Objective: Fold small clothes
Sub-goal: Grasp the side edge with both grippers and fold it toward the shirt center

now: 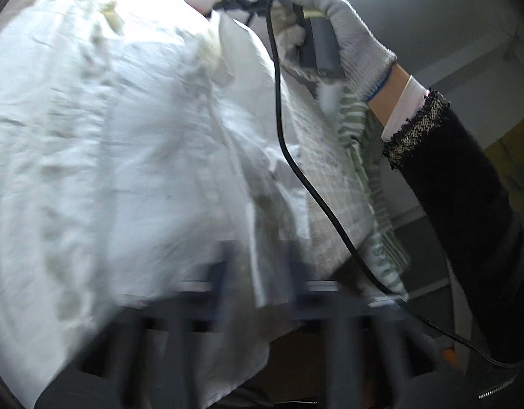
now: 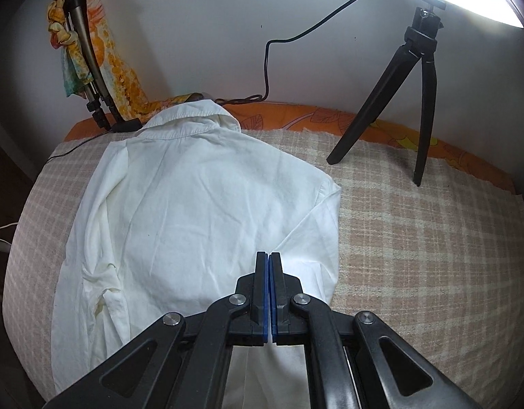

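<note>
A white collared shirt (image 2: 193, 204) lies back-up on the checked beige blanket (image 2: 415, 238), its collar at the far end and one sleeve folded in on the right. My right gripper (image 2: 268, 255) is shut, fingers together just above the shirt's lower middle; whether it pinches cloth I cannot tell. In the left wrist view the shirt (image 1: 108, 136) fills the frame, blurred by motion. My left gripper (image 1: 258, 266) shows only as dark blurred fingers at the bottom with white cloth between them. A gloved hand (image 1: 343, 37) holds the right gripper's handle above the shirt.
A black tripod (image 2: 412, 78) with a bright light panel stands at the far right on the blanket. A stand draped with an orange scarf (image 2: 91, 51) is at the far left. A black cable (image 2: 272, 68) runs along the wall. An orange sheet (image 2: 330, 116) borders the far edge.
</note>
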